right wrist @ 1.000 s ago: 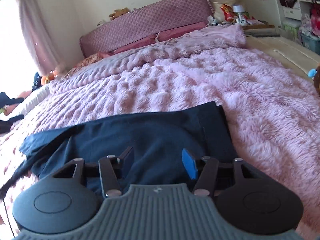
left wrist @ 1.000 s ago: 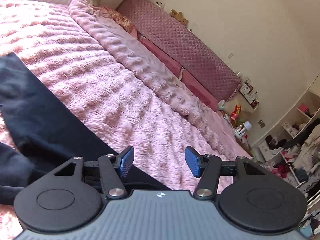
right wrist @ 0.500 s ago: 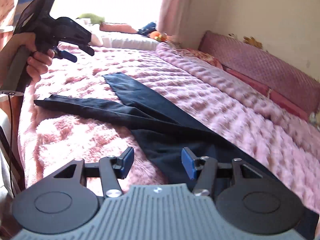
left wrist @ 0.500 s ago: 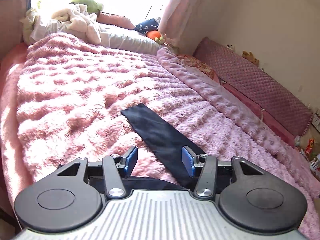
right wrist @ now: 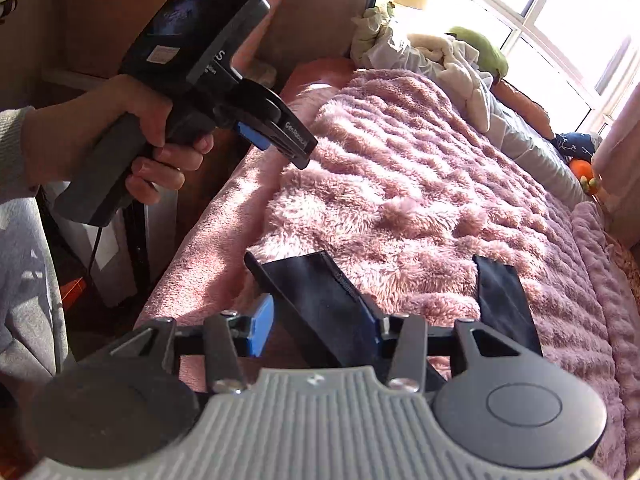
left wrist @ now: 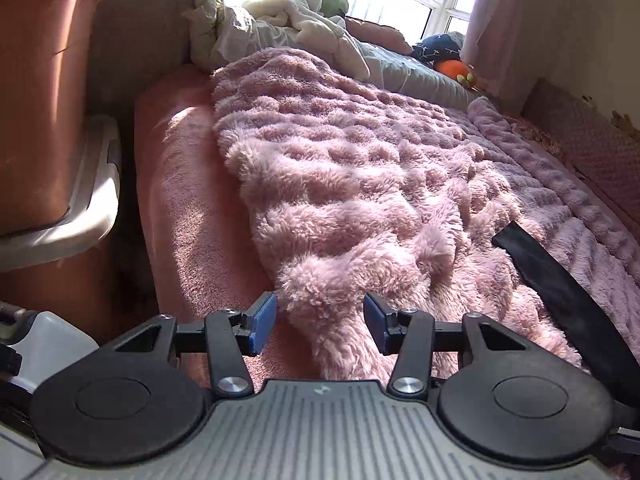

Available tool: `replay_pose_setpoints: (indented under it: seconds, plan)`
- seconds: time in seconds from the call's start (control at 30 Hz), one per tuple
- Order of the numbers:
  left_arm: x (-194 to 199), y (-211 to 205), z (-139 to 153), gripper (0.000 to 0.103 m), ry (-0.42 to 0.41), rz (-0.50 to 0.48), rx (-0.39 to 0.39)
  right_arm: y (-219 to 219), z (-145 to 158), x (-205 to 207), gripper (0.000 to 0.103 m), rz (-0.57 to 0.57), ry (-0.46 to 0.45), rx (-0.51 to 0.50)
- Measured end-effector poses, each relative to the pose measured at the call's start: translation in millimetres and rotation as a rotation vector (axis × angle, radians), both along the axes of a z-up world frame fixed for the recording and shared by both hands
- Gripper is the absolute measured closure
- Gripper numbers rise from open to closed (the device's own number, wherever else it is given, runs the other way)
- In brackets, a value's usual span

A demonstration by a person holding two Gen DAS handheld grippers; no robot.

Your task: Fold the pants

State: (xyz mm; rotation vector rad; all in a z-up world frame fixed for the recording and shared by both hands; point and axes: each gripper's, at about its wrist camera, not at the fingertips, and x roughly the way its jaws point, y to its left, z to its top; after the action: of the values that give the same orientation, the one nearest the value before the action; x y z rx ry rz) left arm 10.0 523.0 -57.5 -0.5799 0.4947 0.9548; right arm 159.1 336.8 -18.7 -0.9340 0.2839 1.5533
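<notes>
The dark navy pants lie on the fluffy pink blanket point(left wrist: 360, 184). In the right wrist view two leg ends show: the near leg point(right wrist: 320, 300) and the far leg point(right wrist: 500, 296). My right gripper point(right wrist: 316, 328) is open, its jaws on either side of the near leg's end, just above it. In the left wrist view only one leg point(left wrist: 560, 288) shows, at the right. My left gripper point(left wrist: 320, 320) is open and empty over the blanket's edge, left of the pants. It also shows in the right wrist view point(right wrist: 280, 136), held in a hand above the bed's edge.
Brown storage bins point(left wrist: 44, 92) with a grey lid stand left of the bed. Crumpled bedding point(left wrist: 288, 28) and a window are at the far end. An orange toy point(left wrist: 452, 68) lies by the curtain. The padded headboard point(left wrist: 592, 148) runs along the right.
Both grippers have swung left towards the pants' leg ends. The left one now points at the bed's edge and bins; the right one has come down to the near leg end.
</notes>
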Motion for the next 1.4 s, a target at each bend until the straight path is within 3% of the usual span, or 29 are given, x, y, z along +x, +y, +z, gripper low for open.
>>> replay_pose_setpoints:
  seconds: [0.13,0.3,0.4,0.43,0.53,0.67,0.8,0.97,1.13,1.23,1.3,1.4]
  plan:
    - [-7,5,2,0.046,0.031,0.039,0.009,37,-17,1,0.061,0.128,-0.004,-0.182]
    - [-14,21,-8,0.046,0.007,0.070,-0.082,55,-36,-15,0.067,0.270,-0.115,-0.324]
    - [-17,26,-10,0.046,0.007,0.084,-0.091,64,-46,-17,0.094,0.314,-0.163,-0.378]
    - [-17,26,-10,0.046,0.009,0.091,-0.091,66,-47,-15,0.103,0.317,-0.167,-0.374]
    - [-13,28,-11,0.046,-0.007,0.077,-0.113,63,-39,-5,0.103,0.331,-0.169,-0.329]
    - [6,27,-4,0.046,-0.024,-0.061,-0.200,54,-9,28,0.103,0.332,-0.132,-0.246]
    - [29,24,8,0.046,-0.109,-0.150,-0.224,48,25,83,0.103,0.242,-0.078,-0.161]
    - [79,20,3,0.046,-0.115,-0.155,-0.293,44,53,146,0.103,0.146,-0.102,-0.030]
    - [137,21,-20,0.047,-0.138,-0.138,-0.339,52,62,198,0.103,0.111,-0.136,0.057]
    - [158,18,-38,0.047,-0.208,-0.085,-0.413,64,59,226,0.103,0.094,-0.162,0.097]
    - [172,17,-50,0.049,-0.210,-0.039,-0.489,74,55,243,0.103,0.092,-0.170,0.104]
    - [179,7,-54,0.050,-0.215,0.025,-0.453,94,45,266,0.103,0.092,-0.182,0.105]
